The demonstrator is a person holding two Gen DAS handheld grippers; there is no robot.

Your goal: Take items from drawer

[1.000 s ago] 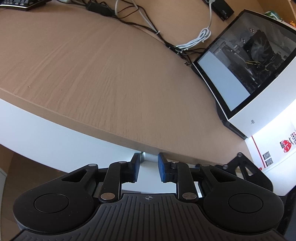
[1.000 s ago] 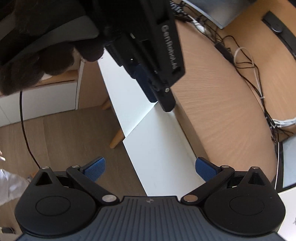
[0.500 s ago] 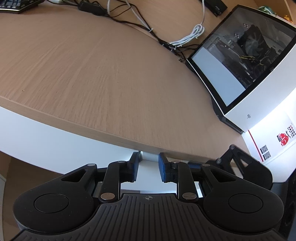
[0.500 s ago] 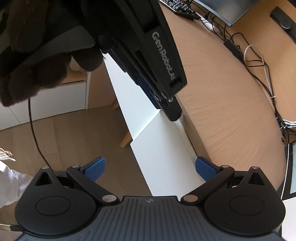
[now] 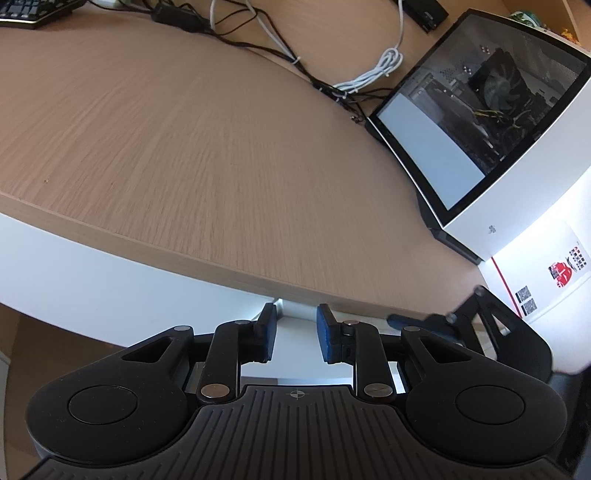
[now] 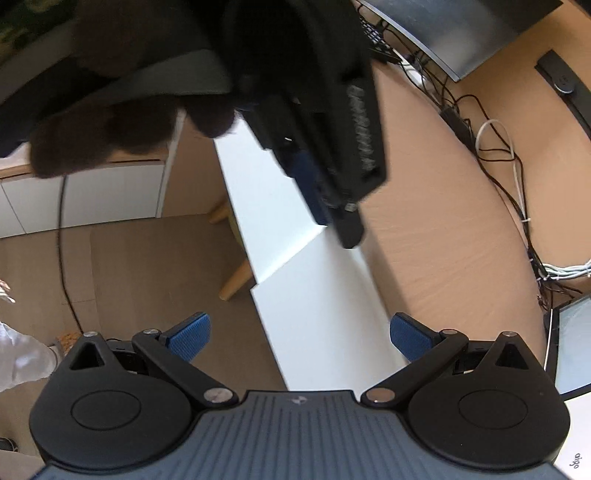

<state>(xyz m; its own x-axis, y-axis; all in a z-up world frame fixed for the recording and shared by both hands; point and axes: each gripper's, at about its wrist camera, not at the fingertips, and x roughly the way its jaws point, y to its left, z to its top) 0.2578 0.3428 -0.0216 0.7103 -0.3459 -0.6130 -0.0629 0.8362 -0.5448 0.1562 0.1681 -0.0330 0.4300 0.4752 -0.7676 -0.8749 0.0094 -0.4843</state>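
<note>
The white drawer front (image 5: 110, 280) runs just under the wooden desk top (image 5: 184, 147). My left gripper (image 5: 295, 332) points at the drawer front's top edge; its blue pads (image 5: 269, 332) stand a narrow gap apart, and only the white front and a grey strip show between them. In the right wrist view the left gripper (image 6: 332, 177), held by a dark-gloved hand (image 6: 110, 110), has its fingertips at a step between two white panels (image 6: 325, 314). My right gripper (image 6: 299, 332) hangs wide open over the nearer panel with nothing in it. No drawer contents are visible.
A glass-sided computer case (image 5: 480, 110) stands at the desk's right, a white labelled box (image 5: 554, 273) before it. Cables (image 5: 369, 70) and a keyboard (image 5: 29, 11) lie at the back. A monitor (image 6: 461, 29) stands farther along. A wooden leg (image 6: 236, 280) and brown floor (image 6: 129, 277) lie below.
The gap between the left gripper's pads has grown slightly. In the right wrist view the left gripper and gloved hand now loom larger and further right. The right gripper's jaws are unchanged.
</note>
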